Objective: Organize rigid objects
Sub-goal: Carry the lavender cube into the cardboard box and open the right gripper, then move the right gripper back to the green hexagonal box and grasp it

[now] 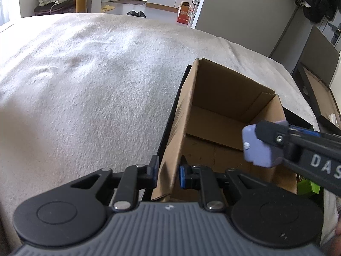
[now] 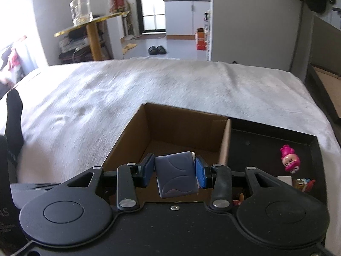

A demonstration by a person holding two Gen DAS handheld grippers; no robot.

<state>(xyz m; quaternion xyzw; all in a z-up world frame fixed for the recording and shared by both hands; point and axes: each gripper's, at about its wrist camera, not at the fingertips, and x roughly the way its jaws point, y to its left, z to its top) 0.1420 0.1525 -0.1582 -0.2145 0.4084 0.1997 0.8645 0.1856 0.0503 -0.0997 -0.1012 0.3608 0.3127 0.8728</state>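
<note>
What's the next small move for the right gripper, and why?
Probably open the right gripper and let the purple block drop. It holds the block over the open cardboard box, whose visible floor looks bare, and the left gripper is clamped on the box's near wall, steadying it. If a gentler release is wanted, lowering a little first seems reasonable; the height above the floor is hard to judge.

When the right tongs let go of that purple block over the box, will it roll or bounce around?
Probably not roll: the purple block looks flat-faced with rounded corners, so it should settle on a face. It seems rigid, showing no squash under the right tongs. Its smooth shell may skid slightly on the cardboard box floor, but the walls should contain it.
</note>
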